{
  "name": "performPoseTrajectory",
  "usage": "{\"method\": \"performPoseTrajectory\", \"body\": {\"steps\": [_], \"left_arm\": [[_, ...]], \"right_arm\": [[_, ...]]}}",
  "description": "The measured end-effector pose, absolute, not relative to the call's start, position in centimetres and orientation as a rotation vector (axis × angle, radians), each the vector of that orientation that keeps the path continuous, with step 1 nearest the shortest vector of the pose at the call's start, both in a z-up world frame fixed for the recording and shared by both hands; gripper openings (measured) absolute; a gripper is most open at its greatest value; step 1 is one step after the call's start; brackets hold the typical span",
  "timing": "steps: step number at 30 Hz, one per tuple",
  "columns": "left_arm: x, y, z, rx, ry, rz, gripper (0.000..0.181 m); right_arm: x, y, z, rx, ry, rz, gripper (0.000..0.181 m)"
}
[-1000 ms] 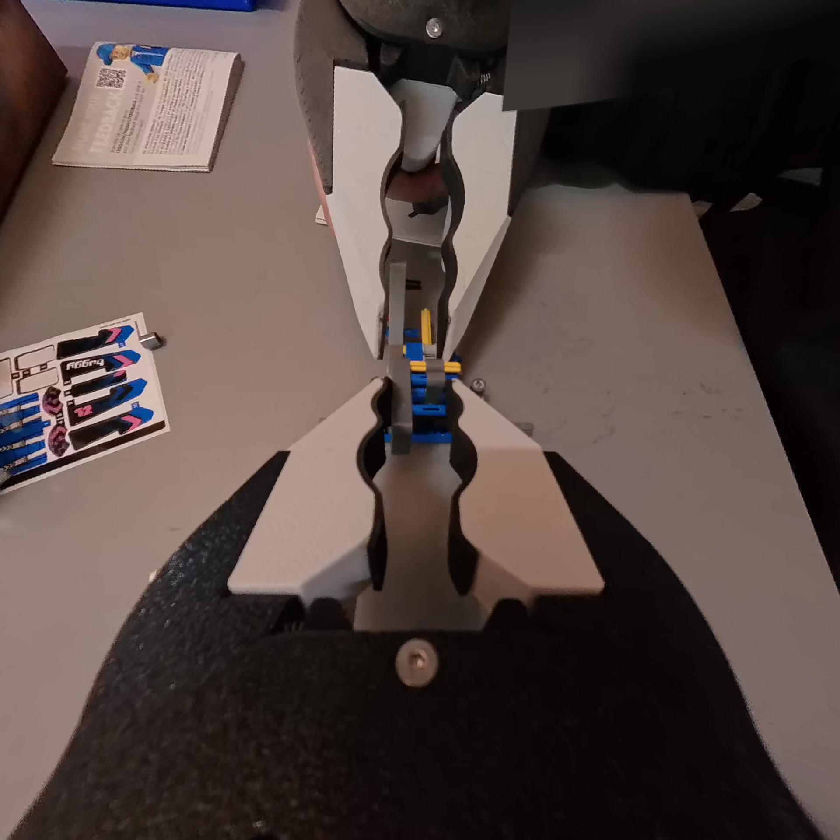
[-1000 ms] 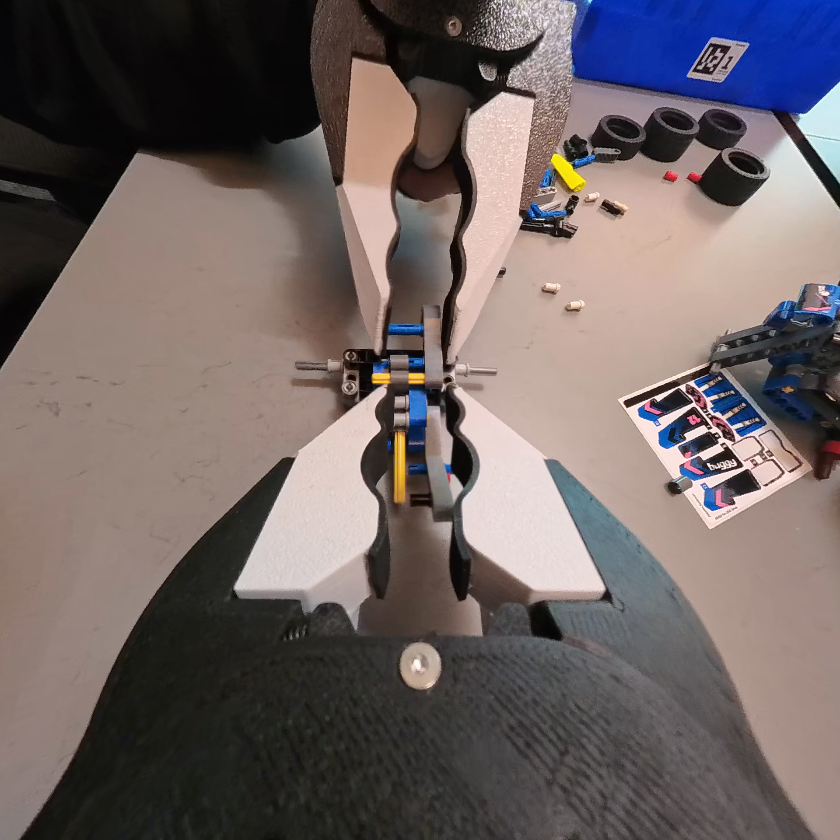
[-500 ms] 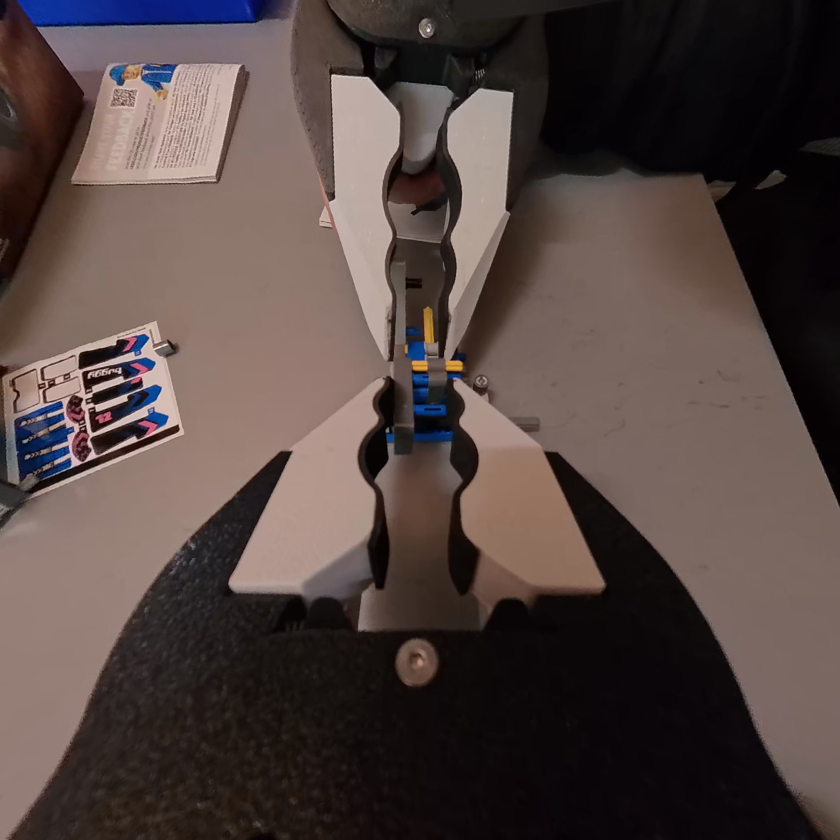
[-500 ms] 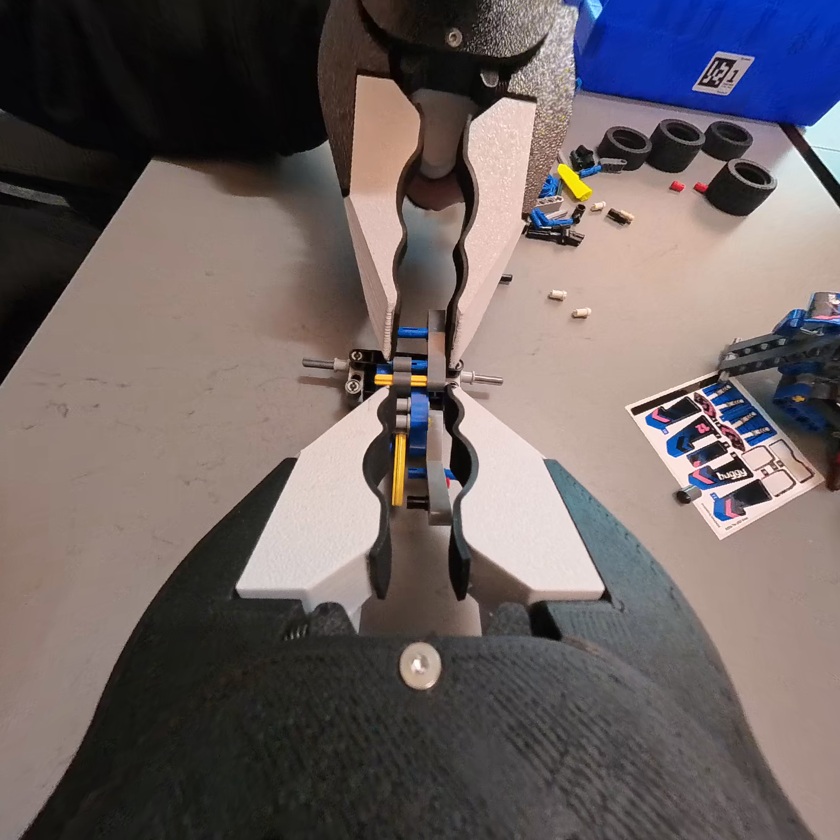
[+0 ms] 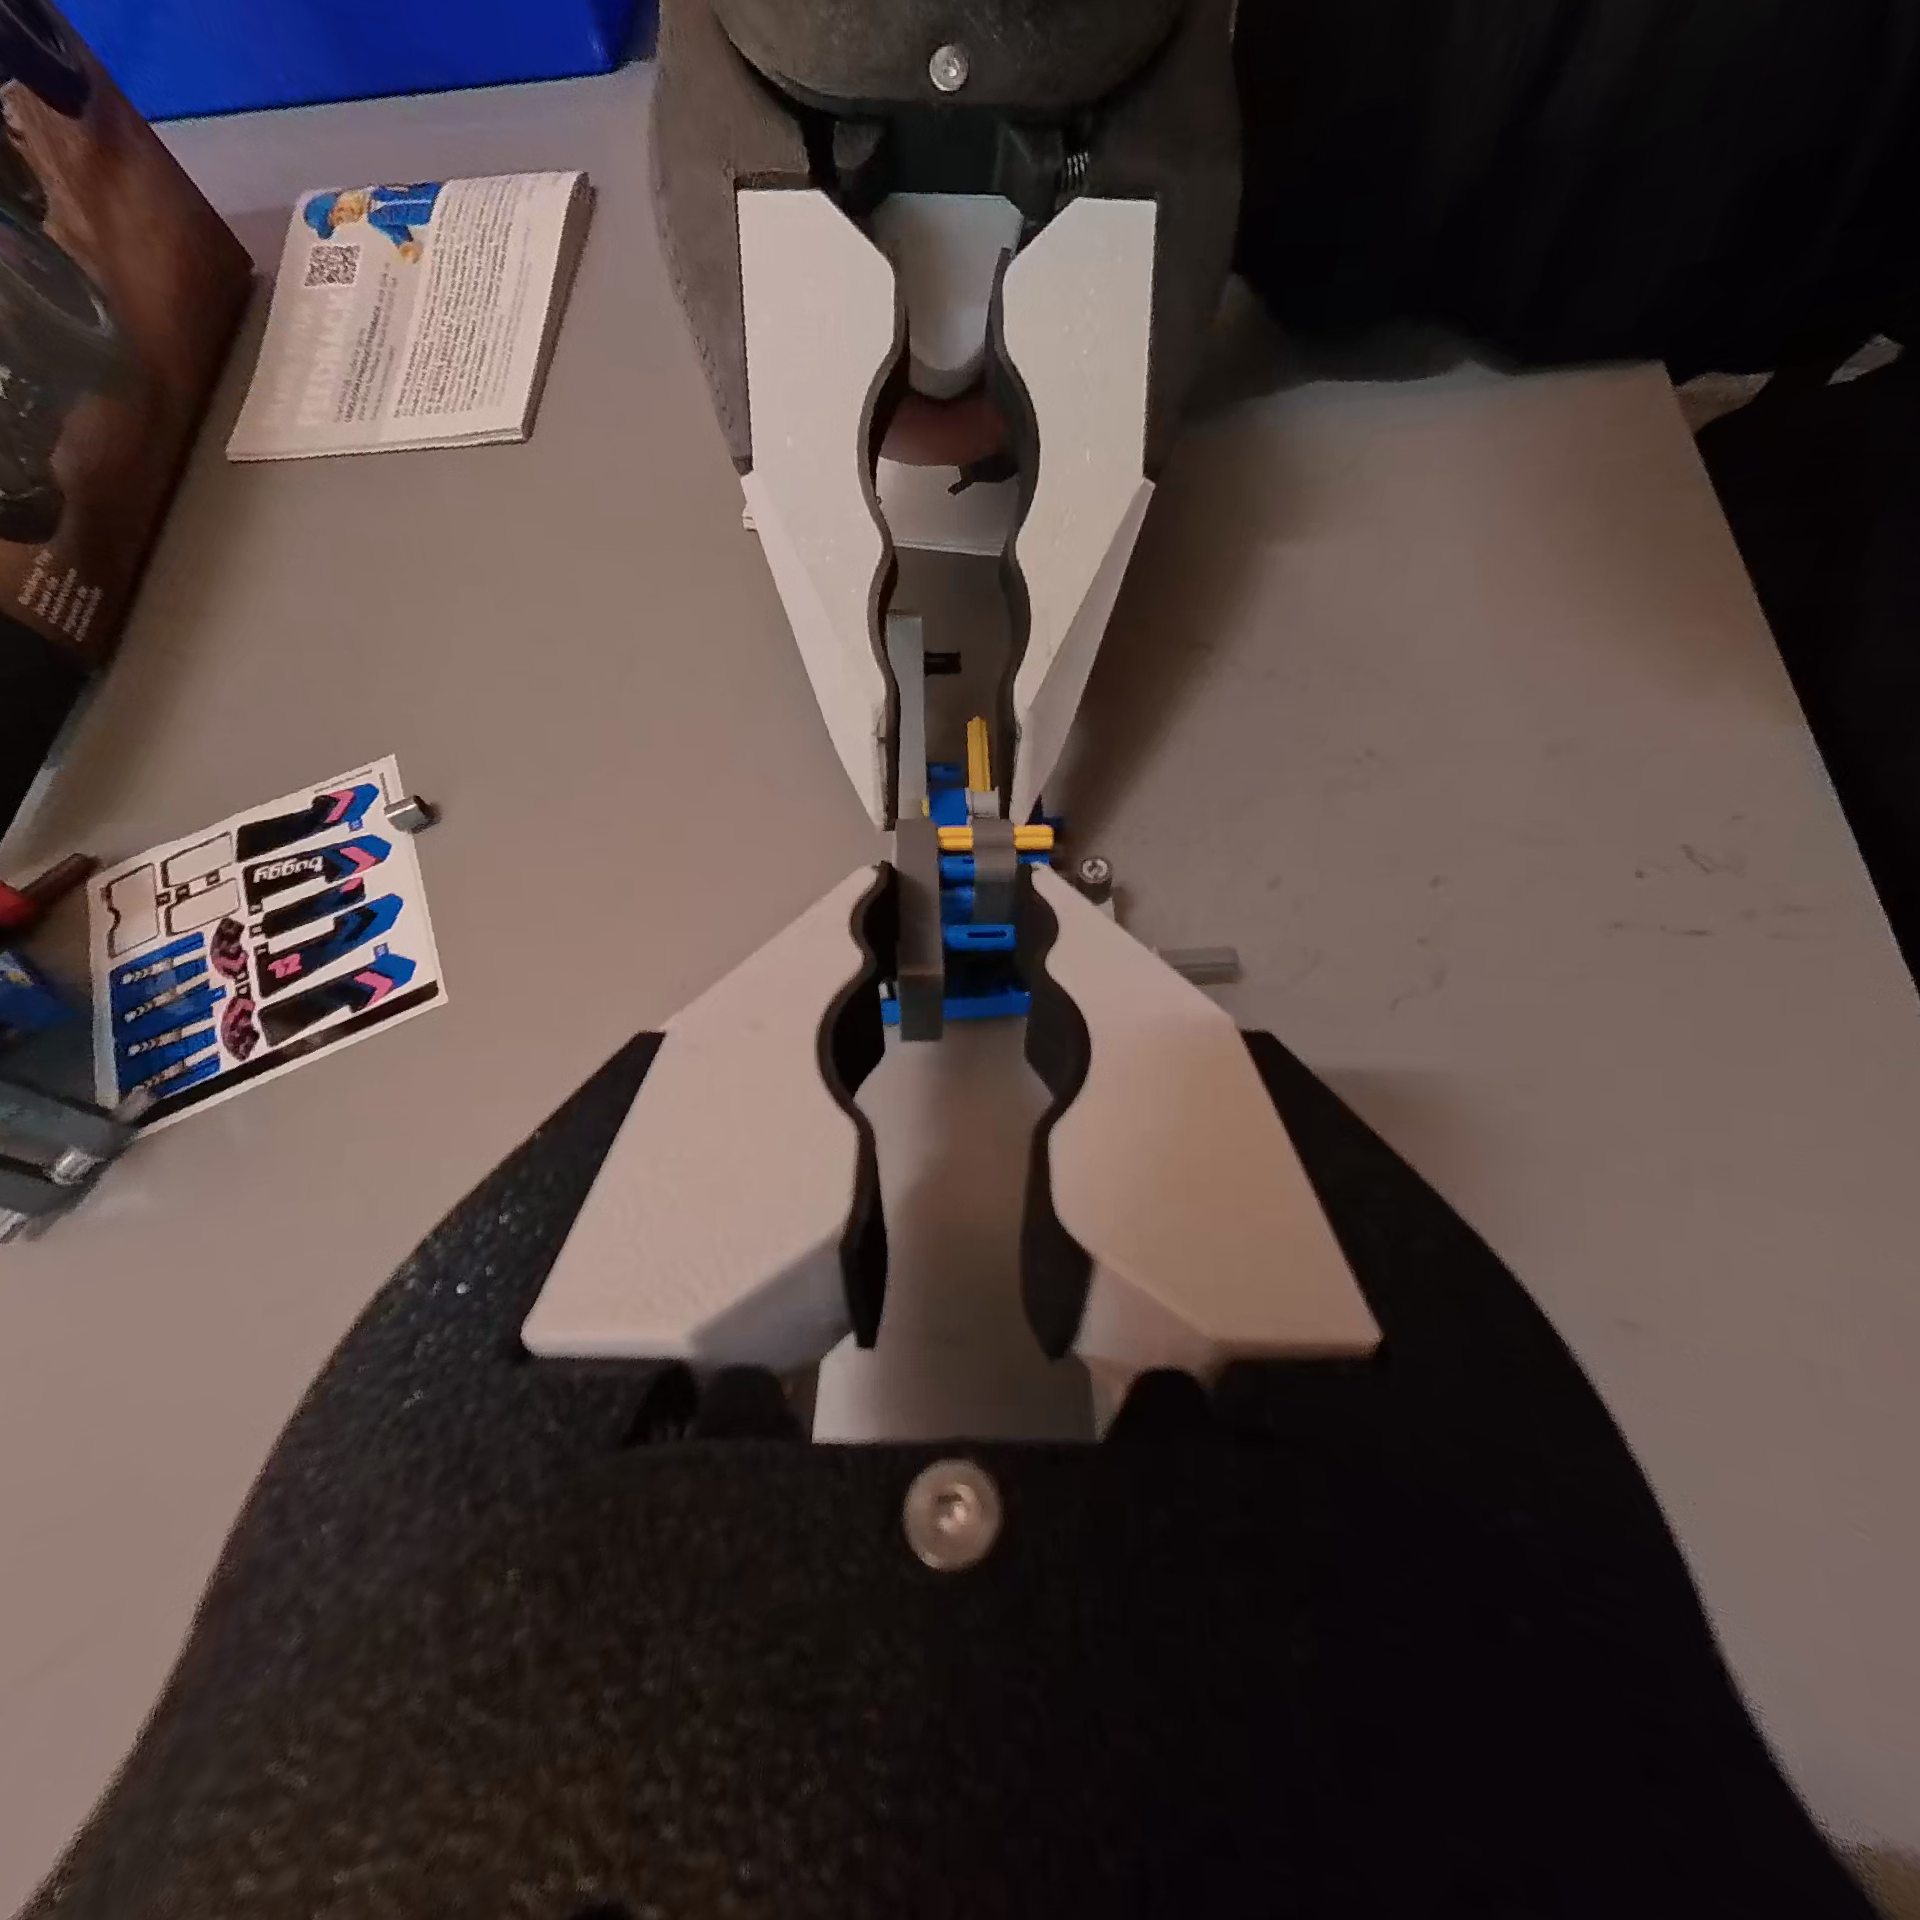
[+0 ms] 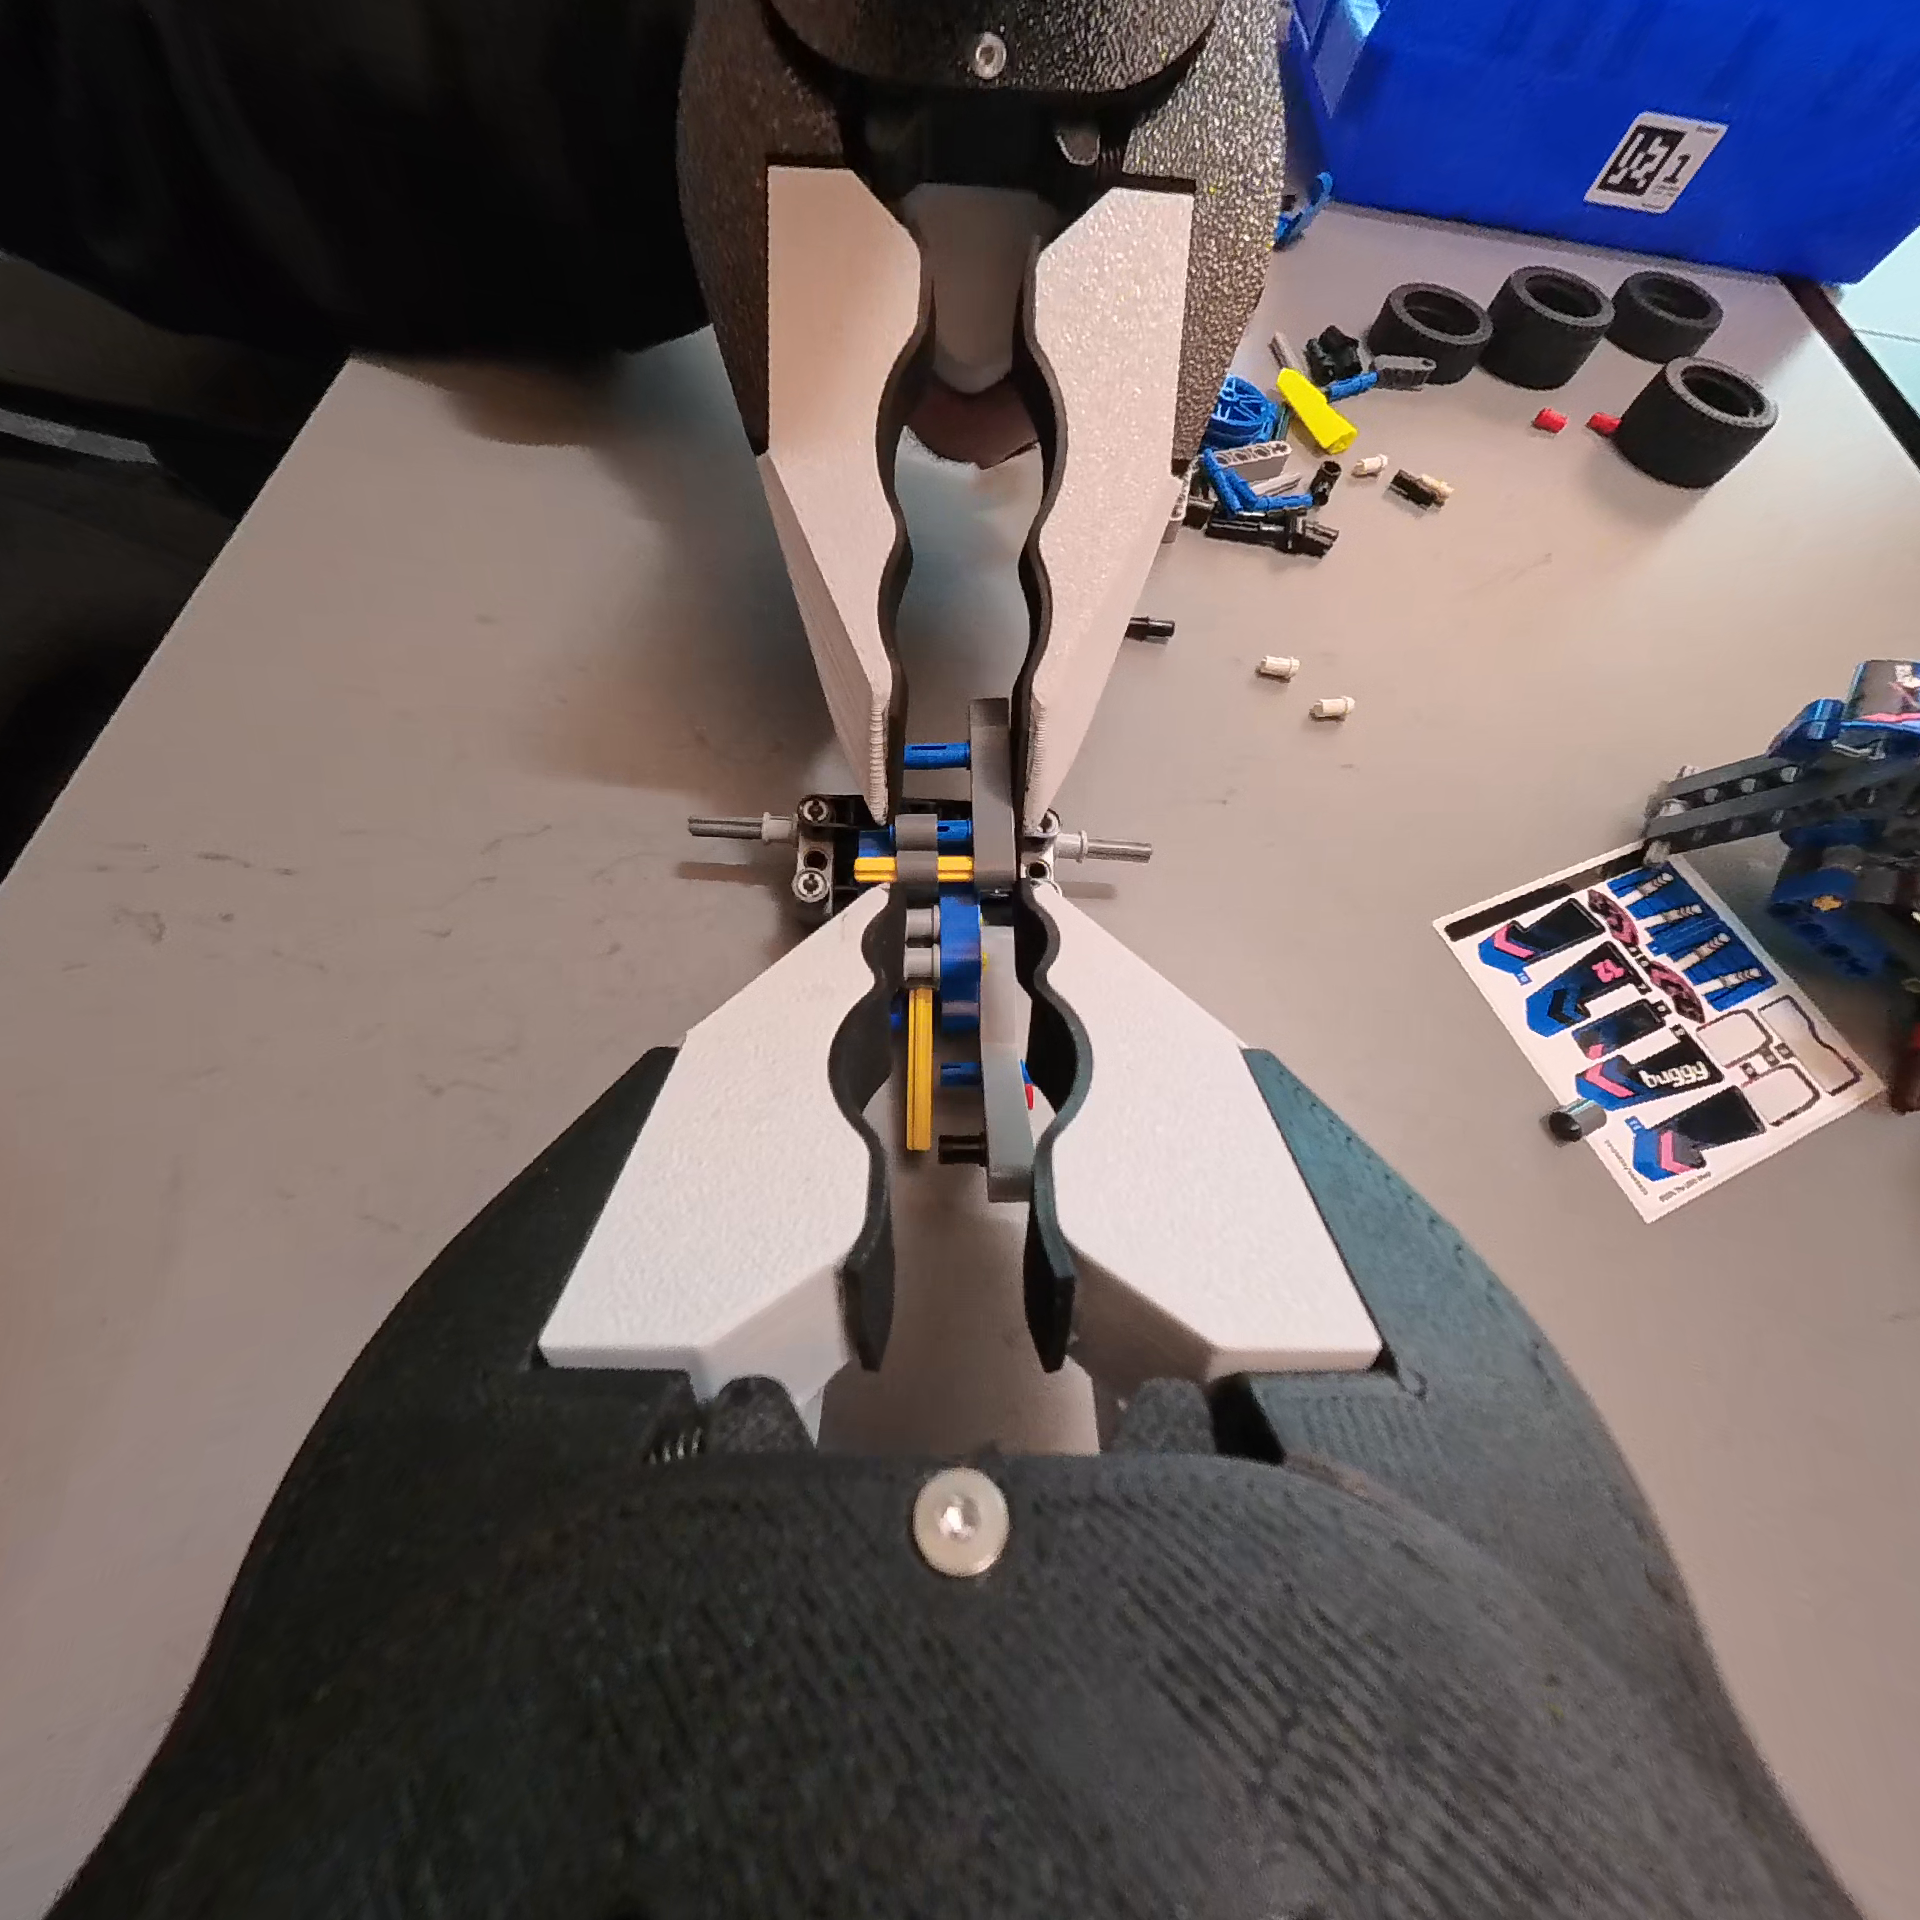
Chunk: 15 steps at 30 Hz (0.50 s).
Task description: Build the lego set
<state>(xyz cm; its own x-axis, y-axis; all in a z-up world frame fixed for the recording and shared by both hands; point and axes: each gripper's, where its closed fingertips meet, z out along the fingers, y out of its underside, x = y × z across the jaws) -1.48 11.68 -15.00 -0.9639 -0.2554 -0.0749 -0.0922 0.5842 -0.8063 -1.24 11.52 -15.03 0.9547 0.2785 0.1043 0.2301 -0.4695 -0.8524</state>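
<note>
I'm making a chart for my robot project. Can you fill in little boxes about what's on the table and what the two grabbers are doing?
Left gripper: shut on the lego assembly
Right gripper: shut on the same assembly, from the opposite end
Assembly: blue, grey and yellow, on the grey table
Sticker sheet: flat on the table
Tyres: four, black, by the blue bin
Loose lego pieces: near the tyres
Booklet: closed
</note>
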Motion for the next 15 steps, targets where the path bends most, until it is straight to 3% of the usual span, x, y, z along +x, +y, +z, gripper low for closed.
{"method": "performPoseTrajectory", "body": {"steps": [15], "left_arm": [[-1.26, 11.69, -15.00, -0.300, 2.597, -1.335, 0.019]], "right_arm": [[-1.20, 11.56, -15.04, -2.085, -0.373, 0.023, 0.017]]}}
